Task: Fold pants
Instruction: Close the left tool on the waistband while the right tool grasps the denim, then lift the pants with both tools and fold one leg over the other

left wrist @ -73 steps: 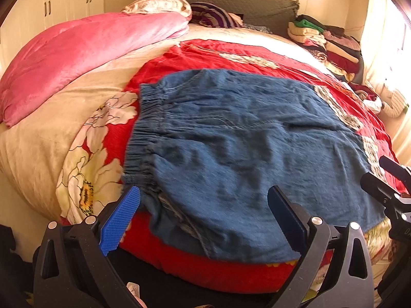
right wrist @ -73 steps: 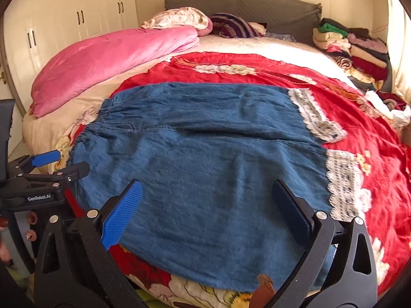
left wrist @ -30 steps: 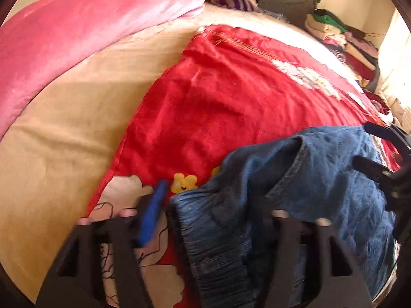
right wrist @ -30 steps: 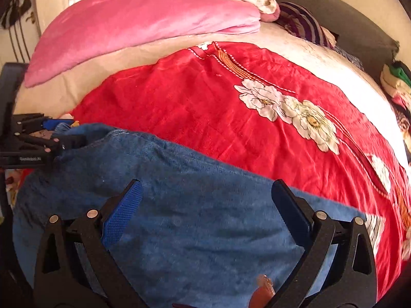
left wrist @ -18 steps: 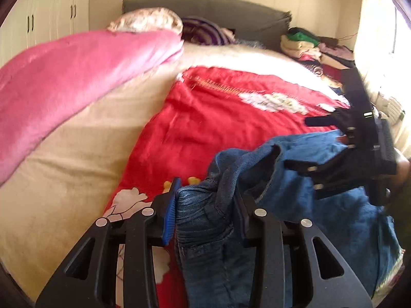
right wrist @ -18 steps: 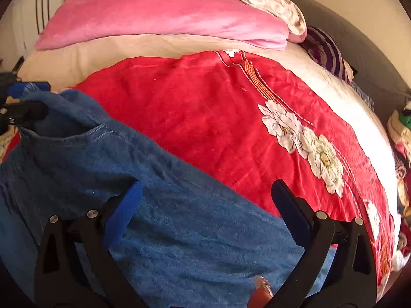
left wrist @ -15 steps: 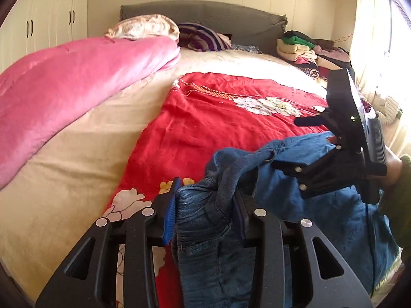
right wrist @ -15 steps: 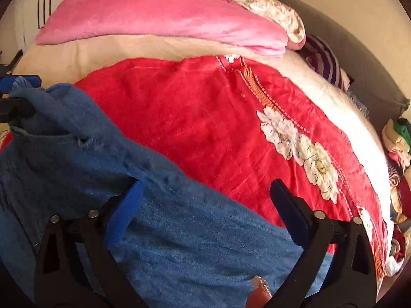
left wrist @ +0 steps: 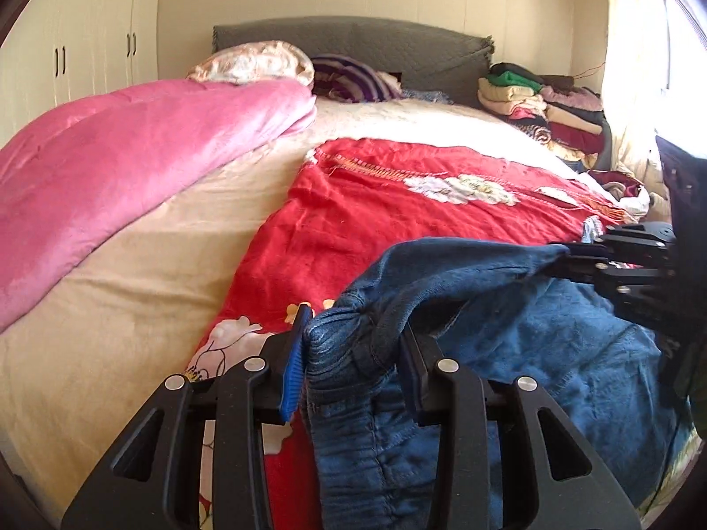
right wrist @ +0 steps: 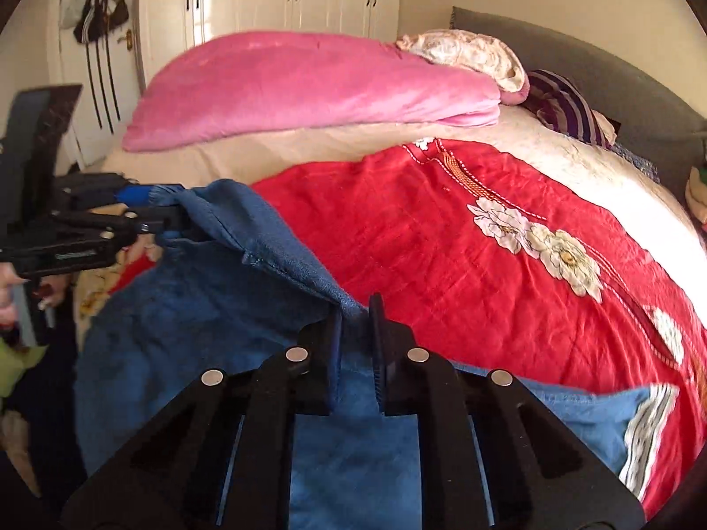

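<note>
The right gripper [right wrist: 355, 344] has just been closing, and its jaws are now pinched on a ridge of the denim pants' [right wrist: 212, 322] far edge, where half a second ago they stood wide with cloth only lying between them. The left gripper [left wrist: 351, 362] is clamped on a thick bunch of the gathered elastic waistband [left wrist: 340, 353], its jaws held part-way apart by the bulk of cloth. With both ends of that edge now gripped and raised off the red floral bedspread [left wrist: 397, 216], the fold looks ready to be carried over; earlier the pants lay spread flat. The pants sit at the near edge of the bed [left wrist: 132, 274], most of the cloth on the bedspread below the lifted edge. Their long axis runs crosswise along that near edge, waistband toward the left side, by the pink quilt [left wrist: 123, 159], and lace-trimmed hems [right wrist: 645, 433] toward the right.
</note>
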`<state>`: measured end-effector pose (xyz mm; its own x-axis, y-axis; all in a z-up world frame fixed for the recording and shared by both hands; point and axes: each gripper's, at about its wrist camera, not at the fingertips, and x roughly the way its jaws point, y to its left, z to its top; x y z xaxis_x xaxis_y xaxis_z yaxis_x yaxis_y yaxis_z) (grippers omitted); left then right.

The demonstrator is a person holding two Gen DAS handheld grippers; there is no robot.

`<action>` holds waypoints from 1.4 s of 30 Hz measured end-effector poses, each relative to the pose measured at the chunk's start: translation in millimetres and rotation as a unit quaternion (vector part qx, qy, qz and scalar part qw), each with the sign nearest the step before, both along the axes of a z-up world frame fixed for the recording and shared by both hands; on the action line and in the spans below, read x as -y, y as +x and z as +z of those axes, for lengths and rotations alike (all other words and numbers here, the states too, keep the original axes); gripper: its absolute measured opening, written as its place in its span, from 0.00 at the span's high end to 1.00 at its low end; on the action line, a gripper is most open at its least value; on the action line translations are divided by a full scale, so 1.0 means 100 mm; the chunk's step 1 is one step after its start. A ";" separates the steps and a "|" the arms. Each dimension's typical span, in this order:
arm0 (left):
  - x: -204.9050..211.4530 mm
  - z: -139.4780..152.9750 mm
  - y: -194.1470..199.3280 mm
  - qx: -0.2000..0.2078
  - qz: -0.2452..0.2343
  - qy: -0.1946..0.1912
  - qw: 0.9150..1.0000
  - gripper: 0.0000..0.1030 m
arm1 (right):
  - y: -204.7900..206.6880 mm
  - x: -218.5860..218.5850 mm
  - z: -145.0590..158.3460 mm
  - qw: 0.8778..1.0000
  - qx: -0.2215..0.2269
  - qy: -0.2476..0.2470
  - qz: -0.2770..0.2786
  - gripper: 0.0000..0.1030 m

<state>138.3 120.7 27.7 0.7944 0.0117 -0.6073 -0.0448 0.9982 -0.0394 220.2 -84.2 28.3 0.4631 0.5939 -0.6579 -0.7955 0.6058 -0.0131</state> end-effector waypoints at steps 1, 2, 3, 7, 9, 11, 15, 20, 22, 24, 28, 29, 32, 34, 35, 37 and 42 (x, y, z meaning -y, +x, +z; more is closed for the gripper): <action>0.02 0.02 -0.05 0.007 -0.005 0.003 1.000 0.67 | -0.09 0.07 0.04 1.000 -0.004 0.011 -0.003 0.94; 0.04 0.04 -0.10 0.011 -0.009 0.004 1.000 0.67 | -0.18 0.14 0.07 1.000 -0.005 0.020 -0.004 0.94; 0.06 0.06 -0.18 0.016 -0.015 0.001 1.000 0.67 | -0.27 0.19 0.09 1.000 -0.005 0.027 -0.003 0.94; 0.08 0.09 -0.42 0.026 -0.027 -0.009 0.999 0.67 | -0.67 0.37 0.16 0.999 -0.002 0.046 0.009 0.94; 0.10 0.08 -0.57 0.031 -0.031 -0.014 0.999 0.67 | -0.84 0.44 0.16 0.998 -0.009 0.058 0.013 0.94; 0.10 0.06 -0.71 0.032 -0.035 -0.027 0.998 0.67 | -1.02 0.48 0.14 0.998 -0.011 0.062 0.013 0.94; 0.08 -0.04 -0.92 0.019 -0.040 -0.044 0.998 0.66 | -1.33 0.52 0.06 0.997 -0.029 0.068 0.020 0.94; 0.05 -0.18 -1.12 -0.008 -0.043 -0.053 0.998 0.64 | -1.56 0.57 0.01 0.995 -0.050 0.076 0.040 0.96; 0.04 -0.23 -1.16 -0.018 -0.041 -0.053 0.998 0.63 | -1.66 0.52 -0.03 0.996 -0.045 0.056 0.048 0.96; 0.06 -0.26 -1.19 -0.025 -0.039 -0.056 0.997 0.63 | -1.75 0.48 -0.09 0.998 -0.032 0.032 0.053 0.96; 0.05 -0.23 -1.25 -0.021 -0.039 -0.068 0.997 0.63 | -1.83 0.48 -0.13 0.999 0.007 0.002 0.049 0.71; 0.03 -0.22 -1.25 -0.019 -0.038 -0.075 0.996 0.63 | -1.83 0.48 -0.15 0.999 0.021 -0.012 0.049 0.65; 0.01 -0.19 -1.25 -0.015 -0.035 -0.087 0.996 0.63 | -1.83 0.39 -0.24 0.994 0.077 -0.067 0.050 0.60; 0.03 -0.18 -1.25 -0.016 -0.036 -0.083 0.996 0.63 | -1.83 0.28 -0.30 0.986 0.120 -0.106 0.046 0.58; 0.03 -0.19 -1.26 -0.017 -0.037 -0.082 0.996 0.63 | -1.82 0.22 -0.32 0.981 0.144 -0.124 0.043 0.55; 0.04 -0.20 -1.26 -0.019 -0.038 -0.082 0.996 0.63 | -1.79 0.14 -0.36 0.973 0.176 -0.143 0.050 0.60; 0.02 -0.21 -1.24 -0.024 -0.037 -0.080 0.996 0.62 | -1.71 0.16 -0.30 0.980 0.116 -0.141 0.075 1.00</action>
<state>13.8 118.7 6.6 0.7599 -0.1458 -0.6335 0.0236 0.9801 -0.1972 49.5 -100.5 -1.7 0.5405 0.4760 -0.6937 -0.8315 0.4282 -0.3540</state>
